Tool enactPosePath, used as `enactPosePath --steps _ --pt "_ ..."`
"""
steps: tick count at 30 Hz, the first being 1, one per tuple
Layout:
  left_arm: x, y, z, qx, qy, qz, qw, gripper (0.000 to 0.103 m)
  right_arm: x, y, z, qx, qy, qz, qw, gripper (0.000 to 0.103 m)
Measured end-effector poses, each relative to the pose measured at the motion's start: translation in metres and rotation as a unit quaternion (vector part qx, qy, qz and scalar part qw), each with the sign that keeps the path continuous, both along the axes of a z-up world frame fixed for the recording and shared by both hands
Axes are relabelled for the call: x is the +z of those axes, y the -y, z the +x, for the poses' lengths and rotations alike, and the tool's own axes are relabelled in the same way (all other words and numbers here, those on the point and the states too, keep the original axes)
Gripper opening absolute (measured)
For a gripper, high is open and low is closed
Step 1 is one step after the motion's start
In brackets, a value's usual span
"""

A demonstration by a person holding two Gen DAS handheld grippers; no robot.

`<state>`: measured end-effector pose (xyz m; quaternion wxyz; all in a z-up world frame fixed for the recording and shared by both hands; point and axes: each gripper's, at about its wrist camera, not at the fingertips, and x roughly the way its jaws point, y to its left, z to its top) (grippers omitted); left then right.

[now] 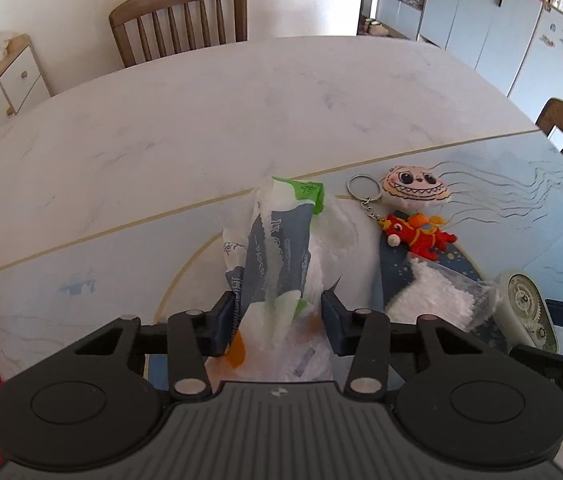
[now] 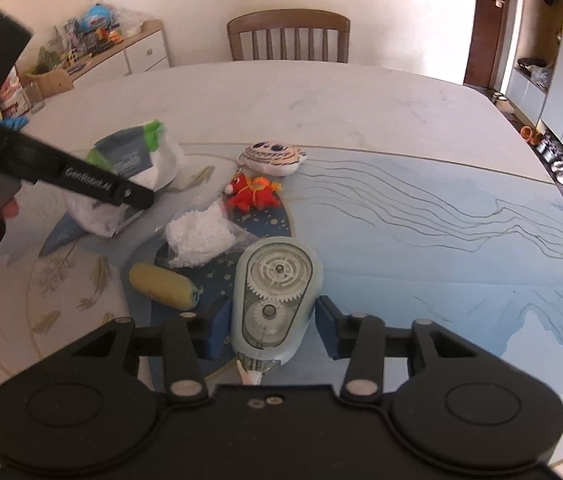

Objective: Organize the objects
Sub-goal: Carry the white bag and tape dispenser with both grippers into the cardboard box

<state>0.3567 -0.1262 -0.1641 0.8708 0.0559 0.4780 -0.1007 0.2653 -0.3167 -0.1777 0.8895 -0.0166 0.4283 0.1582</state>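
Left wrist view has the left gripper [image 1: 277, 320] pinching the tissue pack [image 1: 281, 256] over the table [image 1: 161, 140], right gripper [image 2: 271, 330] straddles the correction tape [image 2: 275, 300], jaws barely touching if at all, so probably mid-pickup, squeeze next.

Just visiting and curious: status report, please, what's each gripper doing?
Left gripper shut on crumpled white-and-grey tissue pack. Right gripper around pale blue correction-tape dispenser, small gaps beside its fingers. Plush keychains ahead, not blocking.
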Motion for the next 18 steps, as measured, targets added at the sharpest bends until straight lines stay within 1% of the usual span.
enactPosePath --steps 10,15,18 --pt "0.036 -0.018 -0.036 0.015 0.005 -0.034 0.9993 0.045 0.032 0.008 -0.019 -0.011 0.016 0.028 0.999 0.045" --pt "0.057 -0.030 -0.057 0.022 0.012 -0.045 0.9987 0.045 0.056 -0.005 -0.031 0.005 0.027 0.038 0.999 0.045" --pt "0.070 -0.043 -0.070 0.036 0.012 -0.048 0.9981 0.045 0.071 -0.020 -0.036 0.024 0.033 0.042 0.998 0.044"
